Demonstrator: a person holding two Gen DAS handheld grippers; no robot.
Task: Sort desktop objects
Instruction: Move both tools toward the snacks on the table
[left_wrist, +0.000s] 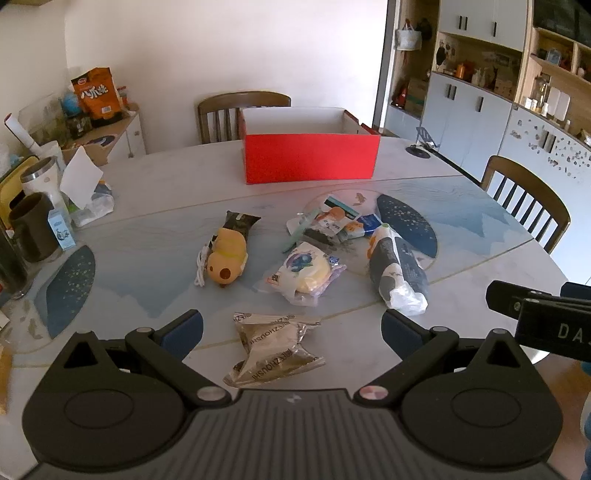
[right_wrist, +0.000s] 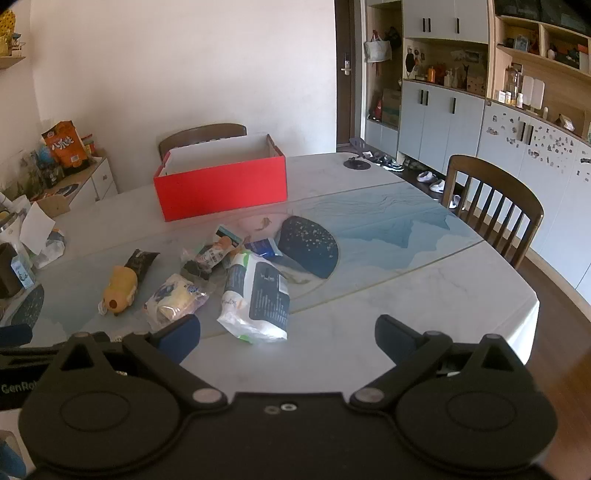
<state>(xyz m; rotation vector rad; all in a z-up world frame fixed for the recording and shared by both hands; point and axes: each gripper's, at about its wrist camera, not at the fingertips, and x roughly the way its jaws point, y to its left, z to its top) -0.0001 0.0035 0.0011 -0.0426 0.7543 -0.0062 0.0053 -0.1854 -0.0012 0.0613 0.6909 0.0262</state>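
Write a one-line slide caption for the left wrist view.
Open left gripper hovers over a crinkled silver snack packet; yellow plush toy and open red cardboard box lie beyond.

Each tool is built of matte black plastic, with two round discs at the rear joined by angled link arms to a pair of fingers faced with dark blue pads (left_wrist: 188, 328). On the left tool (left_wrist: 291, 330) silver pivot screws are seen at the inner joints, and a ribbed grey body with a small white mark lies between the discs. The right tool (right_wrist: 288, 338) is marked by matching silver screws and a smooth black centre plate; white lettering is seen on its side from the left wrist view.
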